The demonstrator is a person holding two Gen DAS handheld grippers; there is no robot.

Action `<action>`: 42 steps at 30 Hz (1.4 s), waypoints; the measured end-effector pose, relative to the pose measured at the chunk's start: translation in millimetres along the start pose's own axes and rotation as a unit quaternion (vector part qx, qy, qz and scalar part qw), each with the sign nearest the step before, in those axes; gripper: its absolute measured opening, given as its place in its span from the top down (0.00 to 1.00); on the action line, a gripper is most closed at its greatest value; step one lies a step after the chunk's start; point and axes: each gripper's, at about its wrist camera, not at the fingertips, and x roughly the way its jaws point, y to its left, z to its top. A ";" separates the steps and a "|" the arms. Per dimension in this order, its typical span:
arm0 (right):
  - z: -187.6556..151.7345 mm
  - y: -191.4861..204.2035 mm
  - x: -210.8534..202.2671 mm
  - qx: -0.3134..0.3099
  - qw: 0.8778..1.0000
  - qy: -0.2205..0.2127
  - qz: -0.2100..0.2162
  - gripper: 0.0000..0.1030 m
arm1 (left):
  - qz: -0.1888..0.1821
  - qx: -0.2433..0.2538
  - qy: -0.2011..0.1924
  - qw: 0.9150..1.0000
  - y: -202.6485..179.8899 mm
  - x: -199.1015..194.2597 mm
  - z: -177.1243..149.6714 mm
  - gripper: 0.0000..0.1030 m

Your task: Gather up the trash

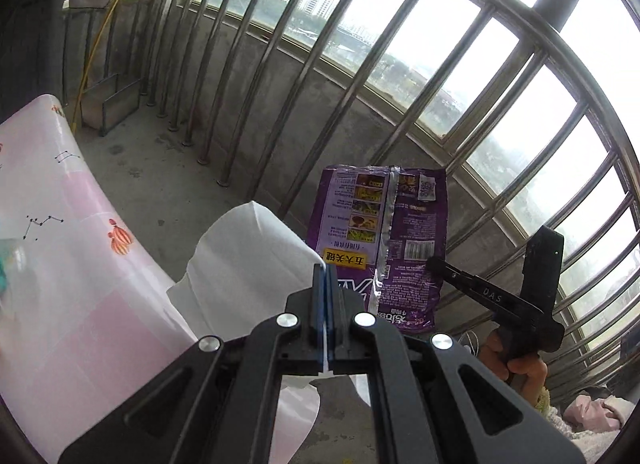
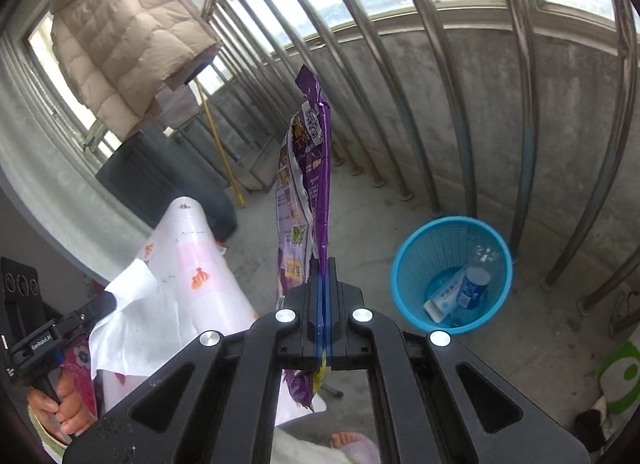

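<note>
Right wrist view | my right gripper [image 2: 323, 264] clamps purple wrapper [image 2: 308, 167] | left gripper [image 1: 325, 272] pinches tissue [image 1: 248, 260] | blue bin [image 2: 452, 272] ahead-right (bottle, tube inside) | both drops left

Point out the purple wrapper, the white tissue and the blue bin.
purple wrapper [image 2: 316, 151], right wrist view, on its upper half.
white tissue [image 1: 248, 260], left wrist view, on its broad middle.
blue bin [image 2: 416, 260], right wrist view, on its inner wall.

A crumpled purple foil snack bag [image 2: 308, 183] is standing edge-on at frame centre. A white paper tissue [image 1: 248, 264] is hanging creased at lower centre. A blue plastic mesh bin [image 2: 452, 272] is sitting lower right, holding a bottle [image 2: 474, 284] and tube [image 2: 442, 300].
</note>
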 end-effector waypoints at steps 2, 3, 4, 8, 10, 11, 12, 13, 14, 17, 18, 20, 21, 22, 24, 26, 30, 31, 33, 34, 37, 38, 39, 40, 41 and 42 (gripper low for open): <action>5.5 -12.0 13.4 0.008 0.999 -0.006 -0.037 1.00 | -0.009 0.016 0.026 0.999 -14.5 39.1 13.2 1.00; 5.9 -18.9 19.1 0.013 0.998 -0.009 -0.055 1.00 | -0.013 0.020 0.035 0.999 -20.3 56.5 18.3 1.00; 6.6 -26.8 22.6 0.015 0.997 -0.011 -0.072 1.00 | -0.017 0.024 0.045 0.999 -26.7 74.5 21.3 1.00; 6.3 -54.7 47.0 0.035 0.992 -0.013 -0.117 1.00 | -0.024 0.042 0.082 0.995 -48.2 146.3 33.2 1.00; 6.6 -68.0 61.1 0.043 0.990 -0.011 -0.135 1.00 | -0.024 0.051 0.097 0.994 -57.0 178.4 37.2 1.00; 3.4 -73.6 67.1 0.045 0.988 -0.010 -0.149 1.00 | -0.024 0.055 0.105 0.993 -60.6 194.0 39.4 1.00; 1.7 -79.7 74.1 0.047 0.987 -0.009 -0.155 1.00 | -0.022 0.058 0.113 0.992 -63.5 208.3 41.7 1.00; 1.0 -85.3 80.0 0.054 0.987 -0.006 -0.153 1.00 | -0.021 0.062 0.121 0.991 -65.7 224.0 43.4 1.00; 0.0 -91.7 86.3 0.062 0.986 0.000 -0.156 1.00 | -0.019 0.063 0.129 0.989 -65.5 238.1 43.7 1.00; -3.4 -110.1 106.8 0.079 0.984 0.011 -0.161 1.00 | -0.012 0.065 0.147 0.987 -63.9 275.9 43.2 1.00; -3.5 -114.7 114.2 0.081 0.983 0.015 -0.162 1.00 | -0.007 0.067 0.151 0.986 -63.1 286.3 42.3 1.00; -6.6 -125.1 131.5 0.085 0.984 0.020 -0.154 1.00 | 0.005 0.084 0.167 0.982 -59.6 311.1 39.1 0.99; -8.0 -128.5 139.9 0.082 0.984 0.018 -0.155 1.00 | 0.010 0.095 0.177 0.980 -55.9 322.6 34.9 0.99; -9.4 -130.7 150.9 0.075 0.985 0.017 -0.157 1.00 | 0.016 0.103 0.193 0.976 -53.1 337.4 30.8 0.95; -14.5 -136.8 174.0 0.079 0.986 0.029 -0.145 0.95 | 0.034 0.095 0.228 0.968 -42.3 367.1 20.4 0.72; -23.0 -147.9 198.6 0.092 0.983 0.062 -0.143 0.80 | 0.055 0.083 0.241 0.965 -30.8 384.3 13.3 0.58; -34.7 -158.8 200.4 0.112 0.981 0.070 -0.142 0.68 | 0.063 0.066 0.240 0.966 -18.0 375.0 17.3 0.55; -34.0 -159.8 195.7 0.114 0.982 0.062 -0.139 0.67 | 0.058 0.063 0.232 0.969 -18.1 367.4 20.7 0.55; -32.6 -161.7 187.1 0.123 0.982 0.051 -0.137 0.65 | 0.055 0.065 0.212 0.974 -20.1 350.8 28.2 0.54; -31.3 -163.4 184.4 0.129 0.982 0.048 -0.132 0.65 | 0.053 0.069 0.202 0.976 -21.6 342.7 31.6 0.53; -25.9 -166.0 180.9 0.129 0.982 0.044 -0.134 0.65 | 0.054 0.090 0.178 0.978 -31.2 318.9 35.7 0.52; -24.6 -166.8 179.3 0.129 0.982 0.043 -0.134 0.65 | 0.054 0.098 0.172 0.979 -34.8 310.1 37.2 0.52; -24.6 -166.4 175.9 0.132 0.981 0.041 -0.133 0.65 | 0.051 0.105 0.167 0.979 -38.1 301.9 38.7 0.52; -23.3 -166.8 170.8 0.138 0.981 0.037 -0.129 0.65 | 0.049 0.111 0.161 0.980 -40.1 291.7 39.6 0.52; -24.7 -167.3 169.9 0.143 0.981 0.032 -0.124 0.65 | 0.047 0.114 0.154 0.980 -42.5 281.2 41.1 0.52; -23.6 -165.1 163.2 0.148 0.981 0.026 -0.118 0.65 | 0.047 0.116 0.147 0.981 -44.0 269.0 42.4 0.52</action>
